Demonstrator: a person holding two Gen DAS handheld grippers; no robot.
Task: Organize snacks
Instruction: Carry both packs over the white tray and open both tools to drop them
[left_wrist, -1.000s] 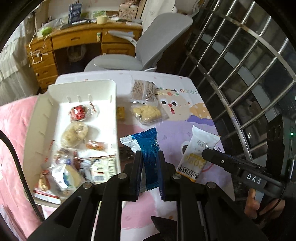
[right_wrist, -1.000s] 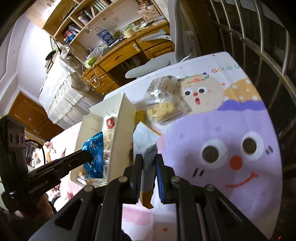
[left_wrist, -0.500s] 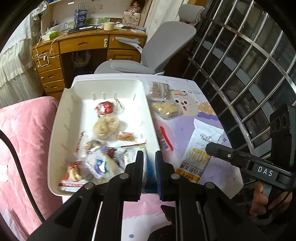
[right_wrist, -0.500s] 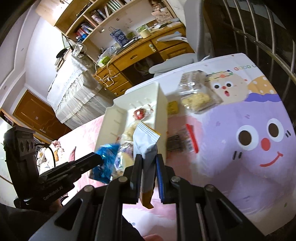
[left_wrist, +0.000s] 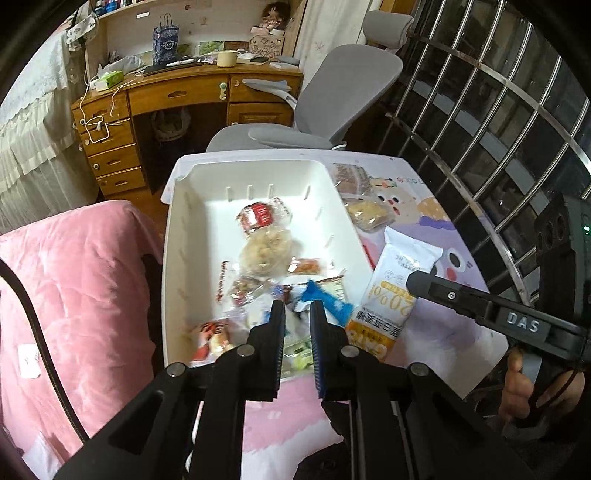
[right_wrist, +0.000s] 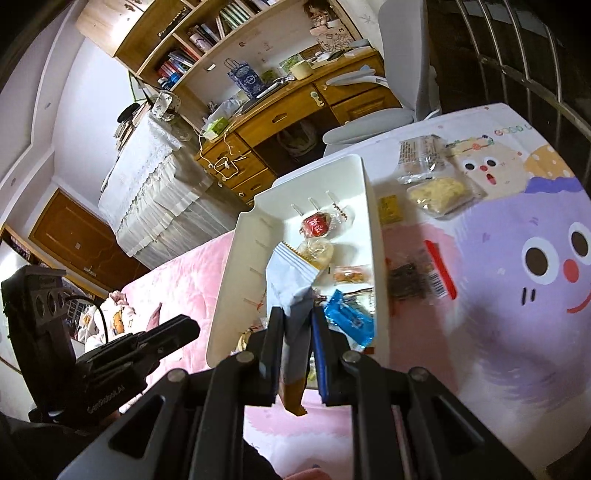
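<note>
A white bin (left_wrist: 173, 258) (right_wrist: 236, 266) holds several wrapped snacks. A blue packet (left_wrist: 327, 300) (right_wrist: 349, 319) lies in the bin's near right corner, free of my left gripper (left_wrist: 297, 314), which is slightly open and empty just above the bin's near end. My right gripper (right_wrist: 297, 319) is shut on a white and orange packet (right_wrist: 291, 280) (left_wrist: 397, 291) and holds it over the bin's near right edge.
On the cartoon tablecloth (right_wrist: 517, 332) right of the bin lie a dark packet with a red stripe (right_wrist: 421, 277), a small yellow packet (right_wrist: 389, 208), a pale cracker pack (right_wrist: 439, 194) and a clear brown pack (right_wrist: 417, 157). A grey chair (left_wrist: 314, 92), wooden desk and window bars surround the table.
My left gripper carried the blue packet from the tablecloth over the bin and let it go there. My right gripper moved the white and orange packet left, over the bin.
</note>
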